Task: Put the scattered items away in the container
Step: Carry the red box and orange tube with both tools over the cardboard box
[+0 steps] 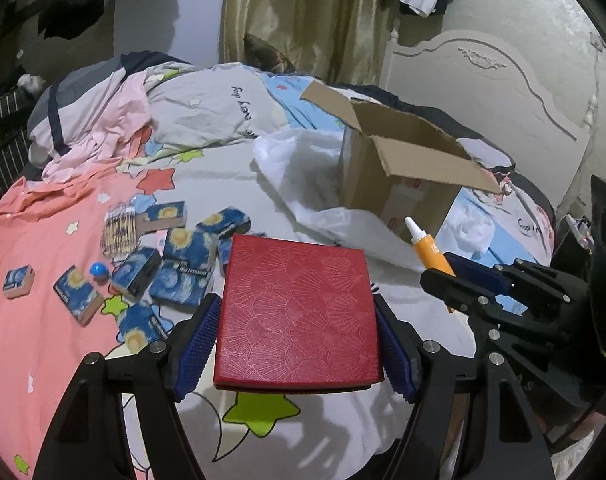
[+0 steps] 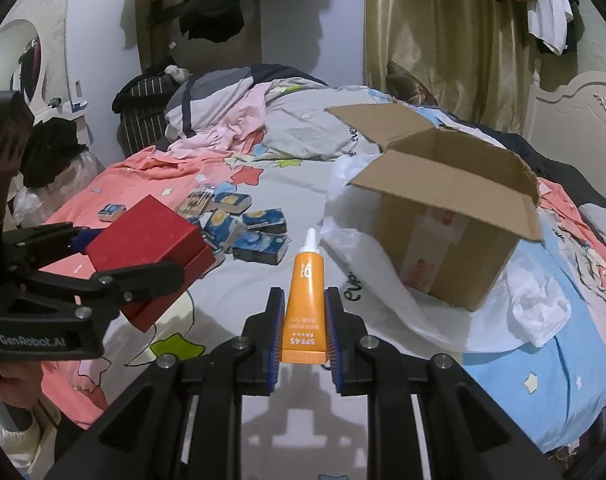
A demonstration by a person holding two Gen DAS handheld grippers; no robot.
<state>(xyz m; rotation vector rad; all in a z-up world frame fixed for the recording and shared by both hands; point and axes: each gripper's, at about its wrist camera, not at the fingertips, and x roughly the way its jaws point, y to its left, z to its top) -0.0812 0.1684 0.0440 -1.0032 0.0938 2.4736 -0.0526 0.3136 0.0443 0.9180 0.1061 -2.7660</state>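
**Both claws loaded, box wide open**

So the left gripper (image 1: 297,336) has its blue pads clamped on the two sides of a flat red case (image 1: 297,312), held up above the bed (image 1: 223,168). The right gripper (image 2: 305,332) is pinched tight on an orange tube (image 2: 305,300), white nozzle pointing away from the camera, also held up off the covers. The cardboard box (image 2: 451,240) sits on the bed ahead and to the right of both, flaps up, with a white plastic bag (image 2: 367,256) crumpled around its base. Left of the red case, a bunch of blue packs (image 1: 183,260) lie scattered on the quilt, plus a clear pack of cotton swabs (image 1: 119,232) and a little blue ball (image 1: 98,270).
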